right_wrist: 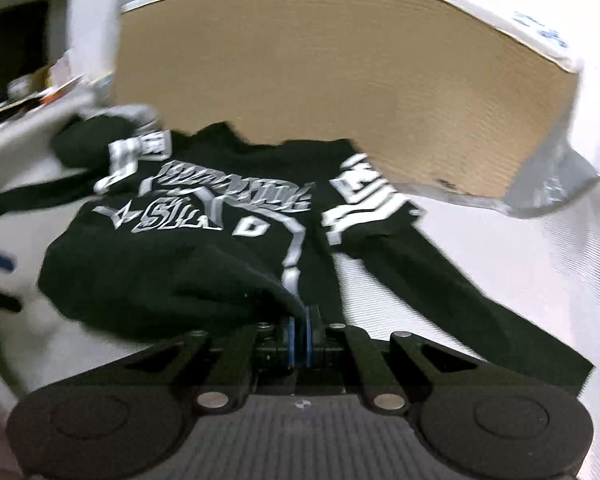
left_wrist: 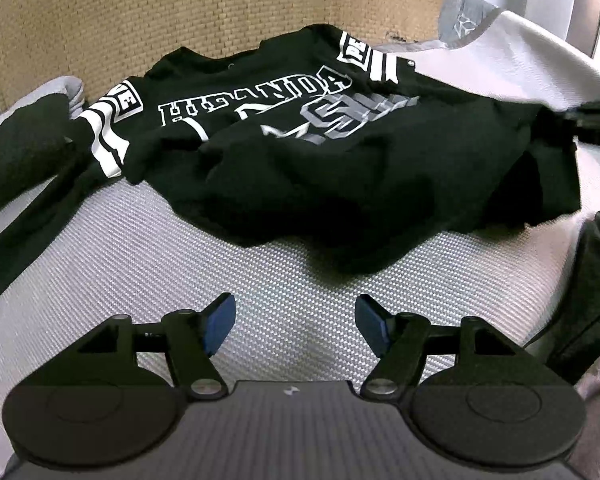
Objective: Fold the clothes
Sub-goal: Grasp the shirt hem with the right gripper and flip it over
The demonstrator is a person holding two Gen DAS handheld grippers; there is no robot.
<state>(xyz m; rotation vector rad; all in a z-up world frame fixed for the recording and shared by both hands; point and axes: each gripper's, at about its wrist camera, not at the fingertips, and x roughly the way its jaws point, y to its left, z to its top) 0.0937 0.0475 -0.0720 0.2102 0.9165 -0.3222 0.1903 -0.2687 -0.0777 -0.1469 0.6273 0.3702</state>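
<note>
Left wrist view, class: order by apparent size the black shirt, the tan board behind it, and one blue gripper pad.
1. Black shirt and tan board: close in apparent size, so unranked; the frame crops the board.
2. Blue gripper pad: smallest, though nearest the camera.

Matt black cloth shirt [left_wrist: 340,168] on coarse, woven white cover [left_wrist: 180,248]; tan woven board [left_wrist: 180,12]

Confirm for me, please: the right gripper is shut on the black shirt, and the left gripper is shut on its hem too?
Not quite. The left gripper is open and holds nothing, as the left wrist view shows. The right gripper is indeed shut on the black shirt.
</note>
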